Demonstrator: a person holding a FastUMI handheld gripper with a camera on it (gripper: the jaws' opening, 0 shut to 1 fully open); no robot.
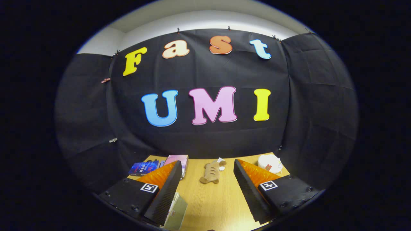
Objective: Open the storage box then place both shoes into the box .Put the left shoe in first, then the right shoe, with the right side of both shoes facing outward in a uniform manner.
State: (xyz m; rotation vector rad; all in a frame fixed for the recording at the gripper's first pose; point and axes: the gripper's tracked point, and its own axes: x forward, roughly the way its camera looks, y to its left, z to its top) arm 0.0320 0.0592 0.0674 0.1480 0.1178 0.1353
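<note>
Wooden table [212,199] bears a plush toy [212,172] beyond spread, empty jaws.

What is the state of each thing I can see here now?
gripper: fingers open, nothing between them.
plush toy: lying flat on the wooden table, beyond the fingers.
white toy: resting at the table's far corner.
pink box: lying closed.
blue packet: lying flat beside the pink box.
</note>
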